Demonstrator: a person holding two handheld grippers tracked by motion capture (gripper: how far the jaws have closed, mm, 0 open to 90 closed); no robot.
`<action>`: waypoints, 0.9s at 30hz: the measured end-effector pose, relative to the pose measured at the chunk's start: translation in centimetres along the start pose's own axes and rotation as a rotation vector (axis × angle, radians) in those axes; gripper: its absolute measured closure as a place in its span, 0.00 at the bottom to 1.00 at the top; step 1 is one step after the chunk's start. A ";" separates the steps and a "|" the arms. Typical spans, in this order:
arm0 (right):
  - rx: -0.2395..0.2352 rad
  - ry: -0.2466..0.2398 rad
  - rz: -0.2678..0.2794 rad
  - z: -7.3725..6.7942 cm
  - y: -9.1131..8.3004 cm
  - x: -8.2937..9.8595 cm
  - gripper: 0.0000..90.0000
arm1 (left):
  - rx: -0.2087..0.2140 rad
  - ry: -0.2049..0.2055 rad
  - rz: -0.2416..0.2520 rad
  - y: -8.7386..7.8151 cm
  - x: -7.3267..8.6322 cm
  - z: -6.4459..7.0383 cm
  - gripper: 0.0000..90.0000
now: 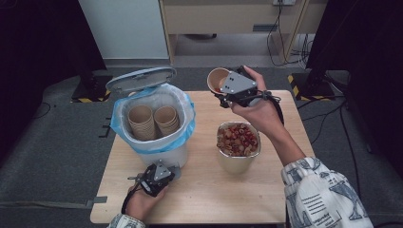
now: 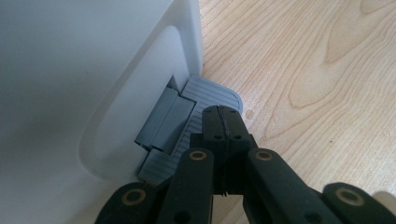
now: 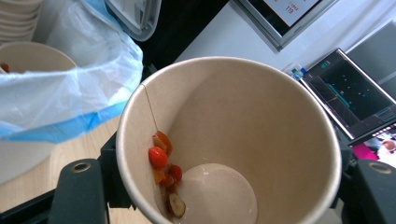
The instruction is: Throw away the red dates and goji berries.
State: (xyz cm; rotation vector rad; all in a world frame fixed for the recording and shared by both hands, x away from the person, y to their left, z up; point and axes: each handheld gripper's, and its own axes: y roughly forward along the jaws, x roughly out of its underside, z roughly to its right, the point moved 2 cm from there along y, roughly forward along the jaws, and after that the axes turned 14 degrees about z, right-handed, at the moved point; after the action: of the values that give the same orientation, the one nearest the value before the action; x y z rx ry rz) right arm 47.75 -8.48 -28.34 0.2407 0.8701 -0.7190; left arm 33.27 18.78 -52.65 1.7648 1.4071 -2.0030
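A: Where is the paper cup?
B: Upper centre of the high view. The right gripper (image 1: 223,91) clamps the paper cup (image 1: 216,79) by its sides, tipped on its side above the table's far edge. In the right gripper view a few red and orange fruit bits (image 3: 161,161) cling to its inner wall.

A: And the other tongs?
B: The left gripper (image 2: 223,122) has its jaws pressed together with nothing between them, tips resting on the grey pedal (image 2: 205,95) at the foot of the white pedal bin (image 1: 157,118), lower left.

A: Anything in the bin?
B: Two stacks of paper cups (image 1: 153,121) inside its blue liner, lid (image 1: 140,79) raised. A metal bowl of fruit pieces (image 1: 238,145) stands right of it on the wooden table (image 1: 209,199).
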 end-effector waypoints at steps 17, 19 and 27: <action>-0.015 0.156 0.065 -0.1 0.8 -0.4 0.32 | 0.001 0.000 0.002 0.0 0.0 0.0 1.00; -0.016 0.171 0.070 -0.1 0.8 -0.4 0.32 | 0.001 0.000 0.000 0.0 0.0 0.0 1.00; -0.033 0.250 0.078 -0.1 1.2 -0.4 0.32 | 0.001 0.001 0.000 0.0 0.0 0.0 1.00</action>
State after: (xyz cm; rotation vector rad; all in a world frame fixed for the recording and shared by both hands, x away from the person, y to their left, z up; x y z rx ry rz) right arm 48.33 -7.34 -28.24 0.3378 1.1030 -0.6086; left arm 33.27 18.78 -52.65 1.7661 1.4067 -2.0032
